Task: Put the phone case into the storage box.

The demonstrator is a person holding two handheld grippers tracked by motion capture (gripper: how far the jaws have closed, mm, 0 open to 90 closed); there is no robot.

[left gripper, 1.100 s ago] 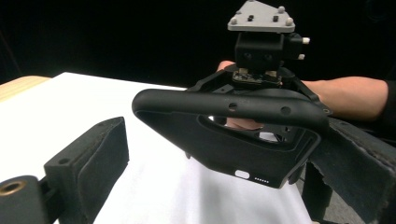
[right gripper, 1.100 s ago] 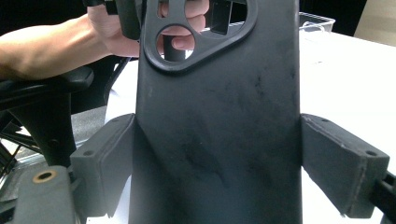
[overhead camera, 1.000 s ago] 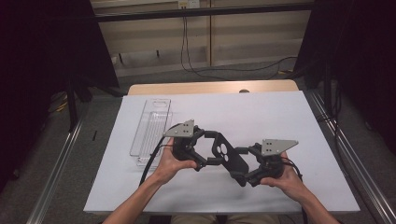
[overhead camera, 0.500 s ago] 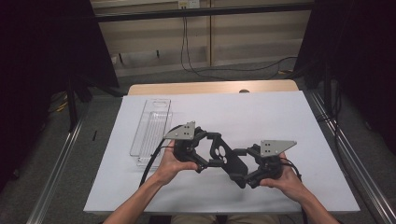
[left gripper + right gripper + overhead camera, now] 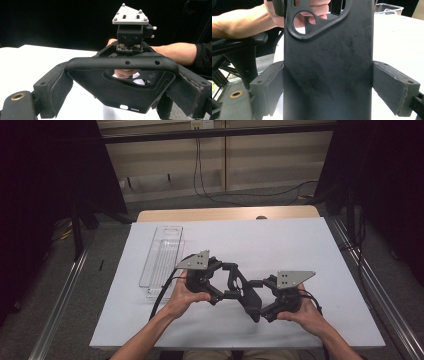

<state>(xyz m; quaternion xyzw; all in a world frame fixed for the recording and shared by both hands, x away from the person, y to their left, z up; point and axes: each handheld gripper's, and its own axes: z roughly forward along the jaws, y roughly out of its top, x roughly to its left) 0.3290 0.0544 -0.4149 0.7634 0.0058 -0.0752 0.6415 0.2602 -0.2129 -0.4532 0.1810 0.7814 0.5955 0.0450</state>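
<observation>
High view, clear tray (image 5: 162, 261) beside phone case (image 5: 239, 289)

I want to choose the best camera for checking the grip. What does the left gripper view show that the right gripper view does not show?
Left gripper view only: the phone case's port slot at its bottom edge, its rim with small holes, and the right gripper with its grey plate behind.

Right gripper view only: the case's flat back, lengthwise between the pads, and a clear tray's corner.

Both: the black case with its camera cutout, a hand behind it, the white table.
</observation>
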